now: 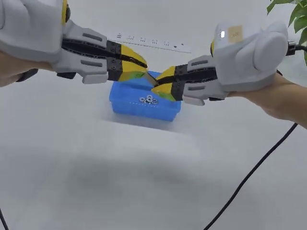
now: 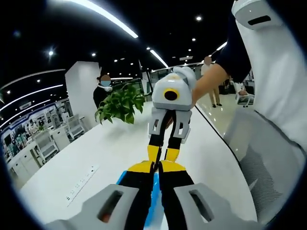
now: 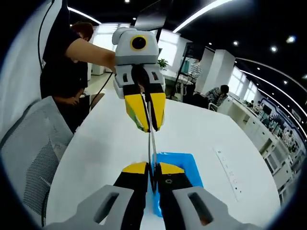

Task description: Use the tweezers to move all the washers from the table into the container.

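Small silver washers [image 1: 149,99] lie clustered inside the blue container [image 1: 129,110].

In the head view we see flat, bright light. The white table [image 1: 144,191] is washed out almost to featureless, with only a soft grey shadow in front of the blue container [image 1: 129,108], and the picture is slightly hazy. In both gripper views the fisheye bends the ceiling strip lights [image 2: 103,17] near the edges, the ceiling is dark, and the tweezers [image 3: 151,139] catch a thin glint.

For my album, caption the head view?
Left hand-held gripper and right hand-held gripper grip tweezers above washers in blue container.
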Demonstrator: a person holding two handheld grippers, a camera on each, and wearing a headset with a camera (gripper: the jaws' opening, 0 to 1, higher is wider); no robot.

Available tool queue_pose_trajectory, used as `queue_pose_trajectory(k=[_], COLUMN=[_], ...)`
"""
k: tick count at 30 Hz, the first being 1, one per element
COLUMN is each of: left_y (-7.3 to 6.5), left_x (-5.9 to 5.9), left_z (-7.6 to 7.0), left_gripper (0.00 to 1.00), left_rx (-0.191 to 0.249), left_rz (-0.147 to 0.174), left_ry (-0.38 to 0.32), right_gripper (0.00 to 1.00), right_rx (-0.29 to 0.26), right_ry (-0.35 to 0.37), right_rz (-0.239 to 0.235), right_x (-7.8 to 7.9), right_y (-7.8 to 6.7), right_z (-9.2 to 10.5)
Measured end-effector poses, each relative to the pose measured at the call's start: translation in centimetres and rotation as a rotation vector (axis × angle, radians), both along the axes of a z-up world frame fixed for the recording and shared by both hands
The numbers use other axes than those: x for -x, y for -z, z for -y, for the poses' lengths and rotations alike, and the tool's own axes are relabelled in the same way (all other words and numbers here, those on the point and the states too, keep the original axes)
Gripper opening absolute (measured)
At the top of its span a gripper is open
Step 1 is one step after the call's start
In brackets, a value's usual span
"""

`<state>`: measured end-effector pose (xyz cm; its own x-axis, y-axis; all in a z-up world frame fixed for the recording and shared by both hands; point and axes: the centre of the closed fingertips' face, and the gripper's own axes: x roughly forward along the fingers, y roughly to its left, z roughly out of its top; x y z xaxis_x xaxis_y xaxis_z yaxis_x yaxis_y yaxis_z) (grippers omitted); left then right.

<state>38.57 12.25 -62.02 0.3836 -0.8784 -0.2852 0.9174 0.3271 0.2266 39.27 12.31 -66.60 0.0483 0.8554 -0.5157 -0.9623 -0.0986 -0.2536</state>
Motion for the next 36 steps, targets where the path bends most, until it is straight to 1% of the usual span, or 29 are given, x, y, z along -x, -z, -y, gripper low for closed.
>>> queue_pose_trajectory(k=[3,5,7,8,10,13,14,15,16,17,18,19,20,22,24,25,26,27,28,29,31,32,34,35,36], left_y=[0.1,0.5,1.2,1.2,1.3,1.7,2.2,2.5,2.9,3.7,4.0,4.7,5.4,6.3,7.4,8.2,8.7,9.4,9.9,10.7,11.7,12.5,13.5,14.3,14.9], left_x=[0.5,0.8,0.9,1.0,1.2,1.4,1.6,1.7,1.8,2.0,2.1,2.2,2.4,2.5,2.6,2.4,2.2,2.0,1.8,1.6,1.3,1.1,1.1,1.0,0.9], left_z=[0.0,-0.2,-0.5,-0.4,-0.3,-0.2,-0.1,0.0,0.0,0.1,0.1,0.2,0.3,0.5,0.6,0.6,0.6,0.5,0.5,0.5,0.5,0.5,0.6,0.5,0.5], left_gripper=[0.08,0.09,0.09,0.08,0.07,0.07,0.07,0.07,0.07,0.06,0.06,0.06,0.06,0.06,0.06,0.06,0.06,0.06,0.06,0.06,0.06,0.06,0.06,0.06,0.06], left_rx=[-0.011,-0.035,-0.082,-0.081,-0.075,-0.085,-0.090,-0.097,-0.110,-0.133,-0.140,-0.150,-0.156,-0.170,-0.193,-0.212,-0.224,-0.242,-0.253,-0.273,-0.298,-0.317,-0.336,-0.350,-0.362], left_rz=[-0.002,-0.004,0.011,0.014,0.003,-0.001,-0.016,-0.019,-0.025,-0.034,-0.037,-0.047,-0.060,-0.069,-0.084,-0.087,-0.091,-0.105,-0.112,-0.125,-0.133,-0.151,-0.165,-0.191,-0.198], left_ry=[0.009,0.017,0.019,0.019,0.023,0.031,0.034,0.038,0.045,0.054,0.056,0.060,0.064,0.064,0.065,0.057,0.050,0.038,0.034,0.030,0.022,0.015,0.015,0.003,-0.002], right_gripper=[0.08,0.08,0.08,0.08,0.08,0.08,0.08,0.08,0.08,0.08,0.08,0.08,0.08,0.08,0.08,0.08,0.08,0.08,0.08,0.08,0.08,0.08,0.08,0.08,0.08], right_rx=[0.007,0.011,0.021,0.027,0.034,0.054,0.064,0.083,0.097,0.117,0.129,0.143,0.147,0.167,0.181,0.188,0.190,0.194,0.199,0.208,0.232,0.240,0.266,0.276,0.284], right_ry=[-0.008,-0.012,-0.018,-0.022,-0.023,-0.031,-0.033,-0.040,-0.048,-0.057,-0.064,-0.072,-0.074,-0.085,-0.092,-0.095,-0.095,-0.094,-0.093,-0.095,-0.103,-0.102,-0.102,-0.094,-0.088], right_rz=[0.007,0.010,0.009,0.014,0.018,0.023,0.023,0.031,0.035,0.038,0.038,0.035,0.033,0.027,0.018,0.015,0.014,0.008,0.005,0.001,0.009,0.007,-0.001,-0.005,-0.011], right_x=[0.4,0.5,0.8,0.9,0.9,1.2,1.2,1.4,1.5,1.7,1.8,2.0,2.0,2.2,2.3,2.2,2.2,2.0,1.9,1.8,1.7,1.7,1.6,1.5,1.5], right_y=[0.0,0.0,0.1,0.2,0.3,0.7,0.9,1.3,1.6,2.1,2.4,2.8,3.0,3.6,4.2,4.5,4.7,5.0,5.3,5.7,6.6,7.0,8.3,9.2,9.8], right_z=[0.0,0.0,0.0,0.0,0.1,0.2,0.3,0.4,0.5,0.8,0.9,1.1,1.2,1.5,1.7,1.7,1.8,1.7,1.7,1.6,1.6,1.6,1.7,1.7,1.7])
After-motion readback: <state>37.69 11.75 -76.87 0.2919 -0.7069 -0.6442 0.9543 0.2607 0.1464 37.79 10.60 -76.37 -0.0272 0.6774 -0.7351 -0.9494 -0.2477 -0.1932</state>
